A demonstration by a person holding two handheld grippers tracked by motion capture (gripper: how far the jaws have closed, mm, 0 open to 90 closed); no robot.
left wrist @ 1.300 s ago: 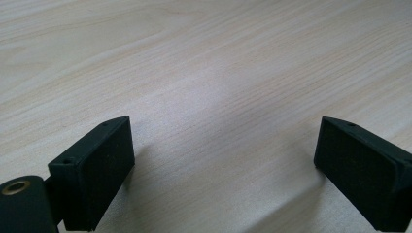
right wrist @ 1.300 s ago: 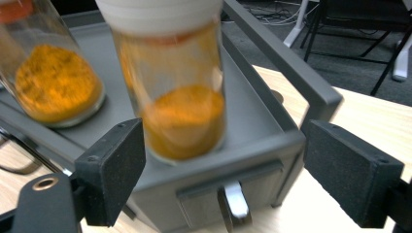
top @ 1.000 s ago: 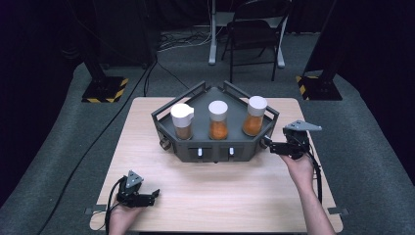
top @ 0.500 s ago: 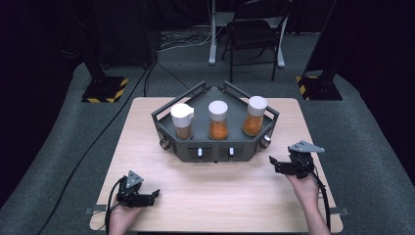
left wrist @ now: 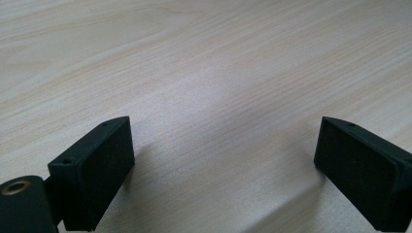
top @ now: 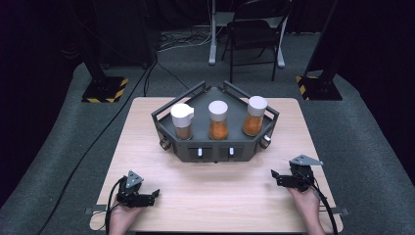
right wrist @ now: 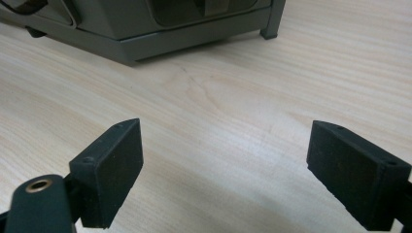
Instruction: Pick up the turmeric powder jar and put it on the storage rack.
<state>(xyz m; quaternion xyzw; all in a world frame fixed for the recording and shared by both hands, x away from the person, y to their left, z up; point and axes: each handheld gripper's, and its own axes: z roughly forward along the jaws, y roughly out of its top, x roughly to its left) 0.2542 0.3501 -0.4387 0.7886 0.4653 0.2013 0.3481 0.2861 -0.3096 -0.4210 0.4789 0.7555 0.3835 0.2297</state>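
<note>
Both tongs, left tongs (top: 155, 194) and right tongs (top: 274, 175), sit wide open and empty on the pale wooden worktop (top: 215, 188), while the three white-capped orange spice jars (top: 218, 120) stand upright in the dark grey metal rack (top: 215, 149) mid-worktop, probably light, rigid, slick, so I'd grab around the body under the cap.

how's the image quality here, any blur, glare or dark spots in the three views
High view: table evenly lit, surroundings fall into near black, the three jars a bit soft. Left gripper view: wood grain fairly sharp, a pale sheen at mid frame, soft shadows beside the pads. Right gripper view: grey rack slightly soft at the top, no harsh glare.
</note>
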